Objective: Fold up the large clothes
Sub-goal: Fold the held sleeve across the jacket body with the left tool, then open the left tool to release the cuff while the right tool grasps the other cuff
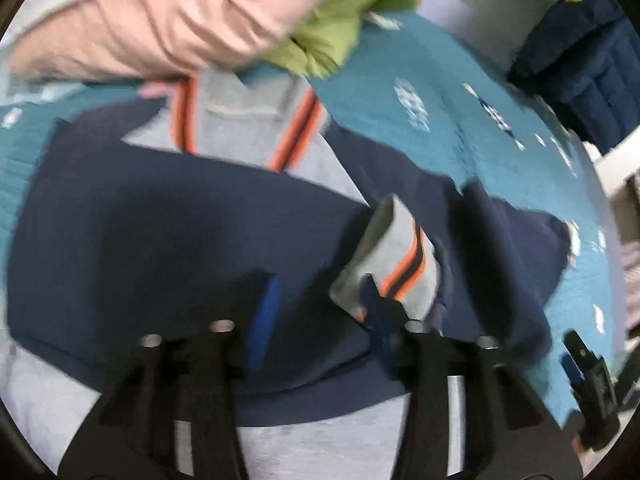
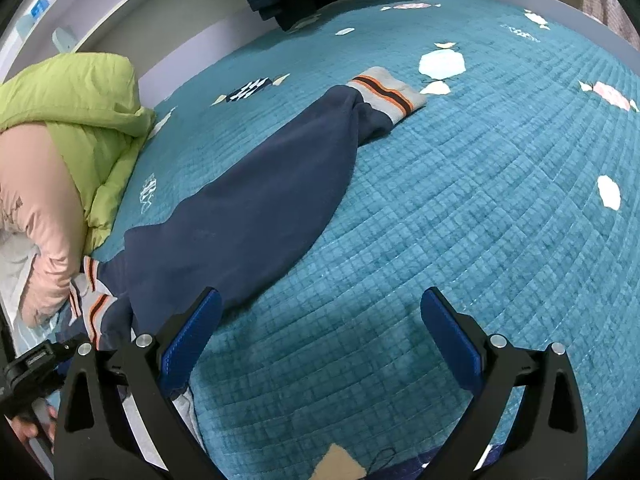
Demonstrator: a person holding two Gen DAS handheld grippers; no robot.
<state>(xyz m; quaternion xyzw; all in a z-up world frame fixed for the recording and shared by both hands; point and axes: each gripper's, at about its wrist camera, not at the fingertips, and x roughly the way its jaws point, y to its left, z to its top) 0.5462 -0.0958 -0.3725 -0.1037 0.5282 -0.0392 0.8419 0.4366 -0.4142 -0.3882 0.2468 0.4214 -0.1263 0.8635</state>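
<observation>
Left gripper (image 1: 320,308): jaws wide apart, gripping nothing, over the sweatshirt (image 1: 160,232) at frame centre.
Cuff (image 1: 394,258): touching its right finger.
Right gripper (image 2: 320,336): jaws wide, empty, above the quilt (image 2: 460,220).
Sleeve (image 2: 256,184): stretched from lower left toward upper centre.

Light is even, soft, indoor; no hard glare anywhere. Left wrist view is smeared by motion blur: the navy sweatshirt (image 1: 168,216), its striped cuff (image 1: 396,264) and the pink jacket (image 1: 168,20) all lose their edges. Right wrist view is sharp, quilt (image 2: 460,208) stitching crisp. Faint shadow under the sleeve (image 2: 256,184). Both views bulge fisheye-style, with dark rounded corners and bent lines at the rim.
</observation>
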